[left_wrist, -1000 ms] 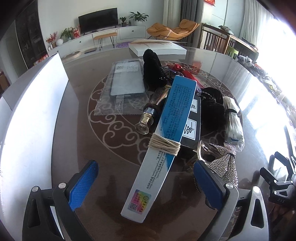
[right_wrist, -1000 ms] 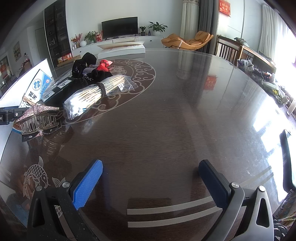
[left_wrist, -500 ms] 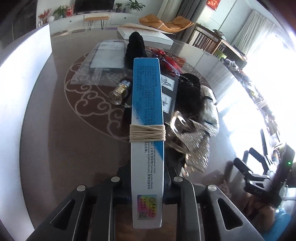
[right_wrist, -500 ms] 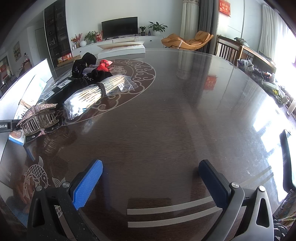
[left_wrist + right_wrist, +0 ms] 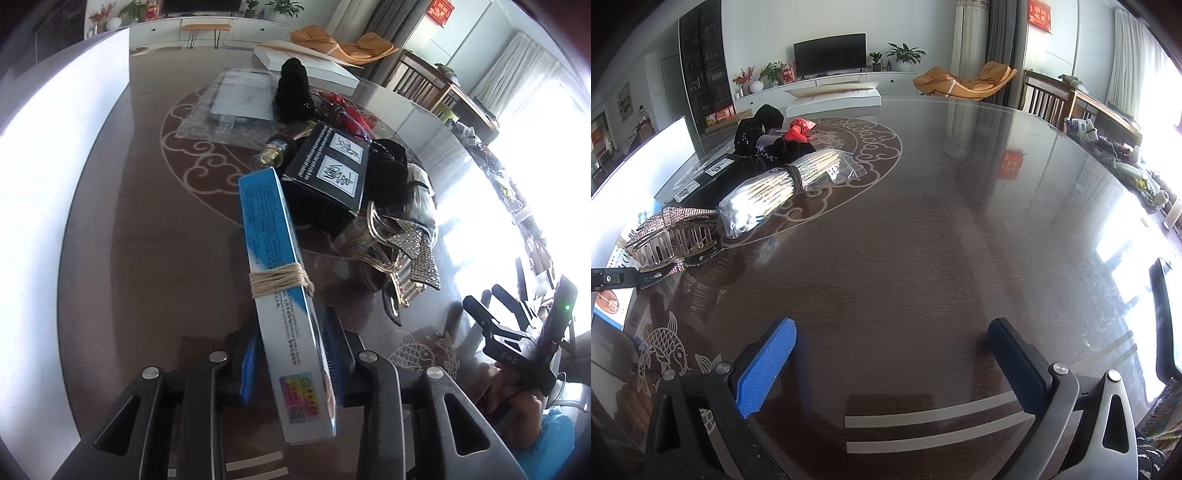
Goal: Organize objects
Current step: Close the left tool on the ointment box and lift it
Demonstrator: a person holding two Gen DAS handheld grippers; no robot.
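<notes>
A long blue and white box (image 5: 273, 258), tied round with twine, lies tilted between the jaws of my left gripper (image 5: 291, 354). The jaws are opening, and the blue pads (image 5: 248, 369) still sit against the box's sides. Its far end points at the pile: a black box with white labels (image 5: 328, 166), a rhinestone hair claw (image 5: 413, 254) and a small bottle (image 5: 273, 155). In the right wrist view the hair claw (image 5: 672, 232) lies next to a bagged bundle of sticks (image 5: 786, 184). My right gripper (image 5: 890, 343) hangs open over bare table with nothing in it.
A tall white panel (image 5: 55, 184) stands along the table's left side. A clear bag with a flat grey item (image 5: 240, 103) and a black pouch (image 5: 293, 88) lie beyond the pile. A white flat box (image 5: 306, 66) sits at the far edge. A person sits at the lower right.
My left gripper went from wide open to closed around the box's near end, then drew it back off the pile and tilted it. The right gripper stayed still.
</notes>
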